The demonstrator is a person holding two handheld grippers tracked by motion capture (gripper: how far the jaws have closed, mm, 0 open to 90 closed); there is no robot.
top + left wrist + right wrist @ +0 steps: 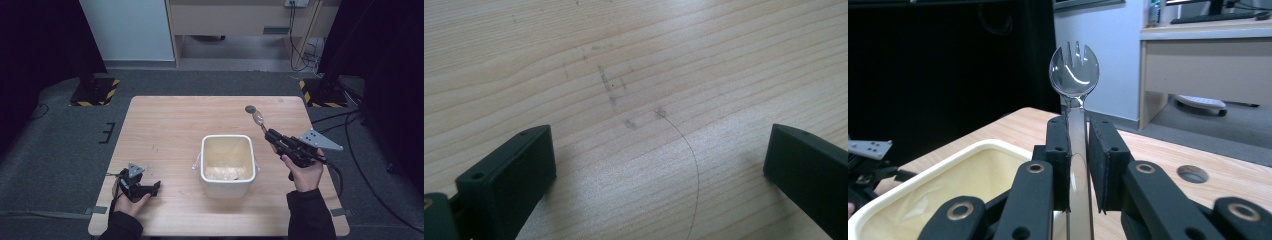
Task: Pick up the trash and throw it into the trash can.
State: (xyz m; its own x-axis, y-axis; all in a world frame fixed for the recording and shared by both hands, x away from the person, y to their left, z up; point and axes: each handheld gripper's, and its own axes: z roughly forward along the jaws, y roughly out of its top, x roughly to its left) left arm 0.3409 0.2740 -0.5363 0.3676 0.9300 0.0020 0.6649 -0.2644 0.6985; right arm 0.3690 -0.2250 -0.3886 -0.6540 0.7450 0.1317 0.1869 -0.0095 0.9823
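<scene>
The right gripper point(271, 136), held above the table point(165, 125) at the right of the white tub point(227, 165), has its jaws closed narrowly on the handle of a clear plastic spork point(1074, 75), whose tined bowl sticks out past the pads toward the far right of the table. The left gripper point(150, 187) rests at the near left corner with its jaws spread wide, nothing between them but bare wood, well apart from the tub.
</scene>
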